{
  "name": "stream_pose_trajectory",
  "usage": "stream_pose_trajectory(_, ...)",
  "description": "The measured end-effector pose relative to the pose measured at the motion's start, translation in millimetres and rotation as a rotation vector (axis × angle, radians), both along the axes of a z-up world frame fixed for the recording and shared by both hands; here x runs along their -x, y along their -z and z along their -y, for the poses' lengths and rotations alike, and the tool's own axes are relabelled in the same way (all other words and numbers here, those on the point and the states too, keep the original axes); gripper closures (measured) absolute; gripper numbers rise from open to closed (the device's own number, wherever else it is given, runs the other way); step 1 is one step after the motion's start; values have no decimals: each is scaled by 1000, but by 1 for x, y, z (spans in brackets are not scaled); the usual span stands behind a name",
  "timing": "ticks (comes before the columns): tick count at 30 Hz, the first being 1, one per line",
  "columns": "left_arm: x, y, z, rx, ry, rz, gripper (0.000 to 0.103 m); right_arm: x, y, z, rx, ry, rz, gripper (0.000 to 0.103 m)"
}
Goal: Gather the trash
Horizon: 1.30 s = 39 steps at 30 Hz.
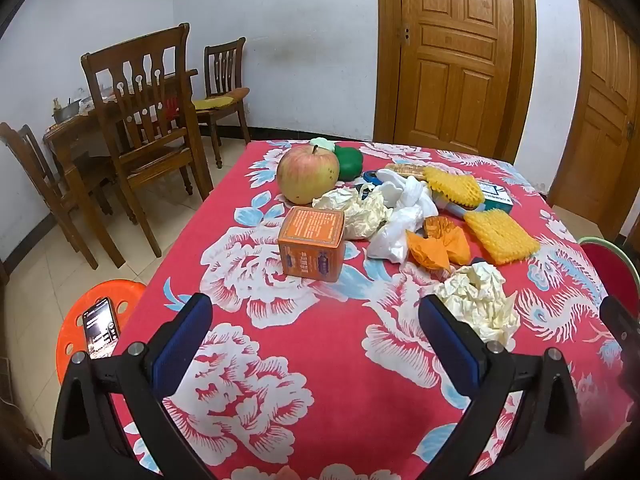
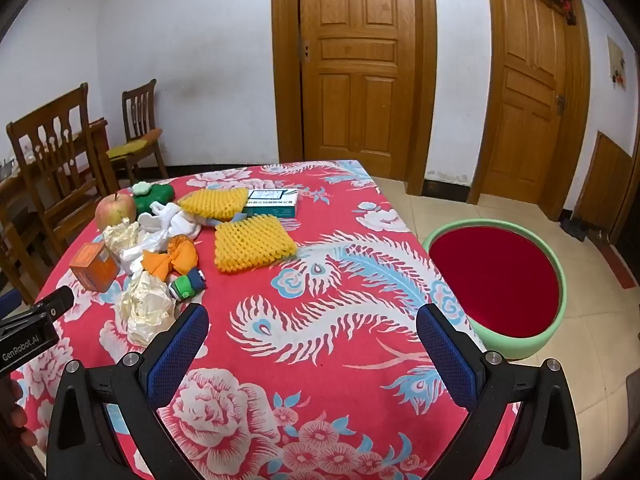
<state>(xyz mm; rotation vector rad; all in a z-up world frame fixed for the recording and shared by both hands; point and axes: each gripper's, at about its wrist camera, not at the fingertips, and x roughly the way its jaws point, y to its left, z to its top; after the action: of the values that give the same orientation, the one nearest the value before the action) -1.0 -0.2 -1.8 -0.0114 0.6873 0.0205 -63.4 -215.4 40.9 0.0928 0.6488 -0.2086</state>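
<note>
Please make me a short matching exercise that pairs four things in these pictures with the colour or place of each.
Things:
1. apple
2. small box
3. phone
4. bin

Descriptions:
A. lies on the orange stool
B. green rim, red inside, on the floor
C. orange, on the tablecloth
D. next to a green toy

Pairs: 1-D, 2-C, 3-A, 4-B

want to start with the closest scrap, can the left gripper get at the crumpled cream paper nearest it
Probably yes: the left gripper is open and empty, and the crumpled cream paper lies beside its right-hand finger, with bare tablecloth around.
</note>
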Motion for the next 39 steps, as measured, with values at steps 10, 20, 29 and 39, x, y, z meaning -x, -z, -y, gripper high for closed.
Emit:
stream_pose_trajectory(10,0,0,0,-1,-1,0,1,0,1,2,-8,0,-10,0)
stream_pose_trajectory(20,0,0,1,-3,0,-2,1,0,1,1,-9,0,-11,0)
stream_pose_trajectory(29,4,5,-1,-6,1,-5,1,1,1,1,-10,1,-13,0)
stream_pose_trajectory(39,5,6,-4,-4,3,-10,1,2,1,2,-14,2,-13,0)
